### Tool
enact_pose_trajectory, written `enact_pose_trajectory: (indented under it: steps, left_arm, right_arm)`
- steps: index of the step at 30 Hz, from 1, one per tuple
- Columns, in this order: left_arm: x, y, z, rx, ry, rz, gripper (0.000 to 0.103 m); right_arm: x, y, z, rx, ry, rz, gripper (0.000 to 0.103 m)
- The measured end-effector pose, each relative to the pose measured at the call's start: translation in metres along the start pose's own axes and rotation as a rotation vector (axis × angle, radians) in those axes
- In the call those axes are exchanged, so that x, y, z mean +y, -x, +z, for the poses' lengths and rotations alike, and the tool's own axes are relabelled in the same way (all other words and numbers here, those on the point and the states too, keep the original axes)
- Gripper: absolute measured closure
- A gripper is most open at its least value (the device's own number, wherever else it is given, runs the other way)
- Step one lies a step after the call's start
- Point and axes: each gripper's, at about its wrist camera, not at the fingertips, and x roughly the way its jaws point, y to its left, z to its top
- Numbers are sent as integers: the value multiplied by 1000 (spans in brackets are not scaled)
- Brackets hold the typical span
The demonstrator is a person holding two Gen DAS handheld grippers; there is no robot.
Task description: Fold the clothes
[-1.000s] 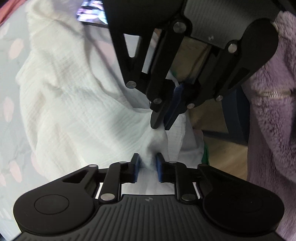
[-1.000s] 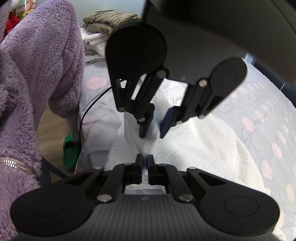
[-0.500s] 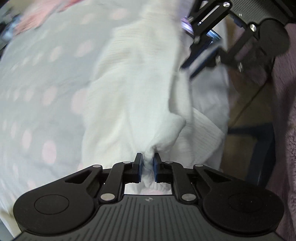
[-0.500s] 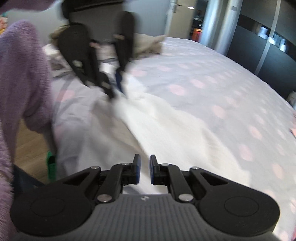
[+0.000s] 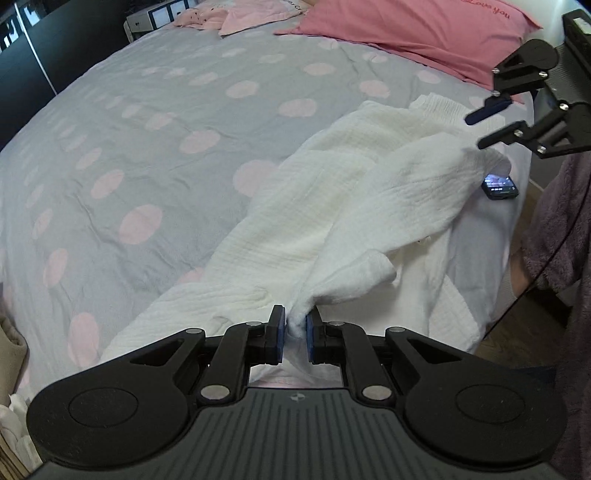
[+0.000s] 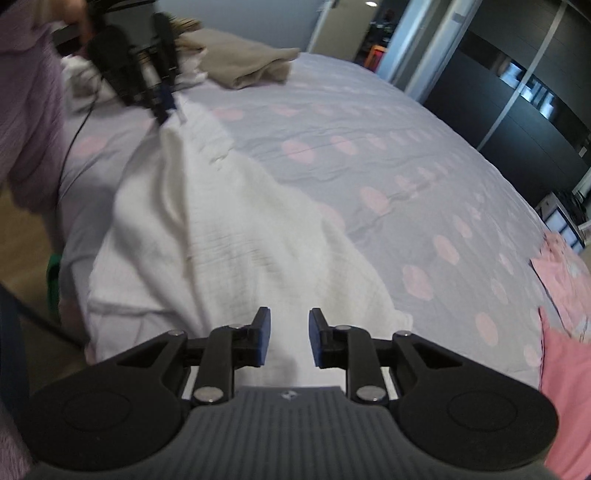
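white garment point(image 5: 343, 206) stretches lengthwise toward pink pillow point(image 5: 406, 33).

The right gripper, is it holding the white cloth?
No, the right gripper is open, its pads clear of the white cloth.

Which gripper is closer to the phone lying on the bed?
Right. The right gripper hangs open just above the phone; the left gripper, pinching the white garment, is much farther away.

Pink pillow point(image 5: 413, 33), far ahead and right of the left gripper point(image 5: 295, 328): red script stitched near its upper edge reads "Love you". Phone point(image 5: 500, 186) screen lit, its writing too small to read. No other text legible.
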Motion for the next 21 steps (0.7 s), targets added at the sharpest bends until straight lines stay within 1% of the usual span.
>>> enact_pose_trajectory:
  steps: [2,4,6,9,11,15,19,20,21]
  left_arm:
    - [4,8,3,-16,0,1,94]
    - [7,14,6,-27,2,7,94]
    - [6,15,8,-35,0,16,94]
    - [5,14,13,-50,2,32,94]
    - [4,13,16,-57,4,41,94]
    - [2,12,20,-62,6,54,94]
    - [5,12,21,-66,24,73,94]
    - [7,12,21,-65,31,78,94]
    - [9,11,21,-63,39,84,94]
  right_arm:
    - [15,3,-4,18,44,11,78]
    - [32,2,-10,56,94,48,78]
    - [47,-6,-19,123,139,92,77]
    - [62,-25,-35,242,189,101,77]
    - [62,-35,-43,291,193,88,77]
    - [51,-44,-45,301,151,11,77]
    - [34,-43,-37,263,132,-87,77]
    - [29,-42,-34,251,131,-105,76]
    - [24,-42,-31,239,130,-122,73]
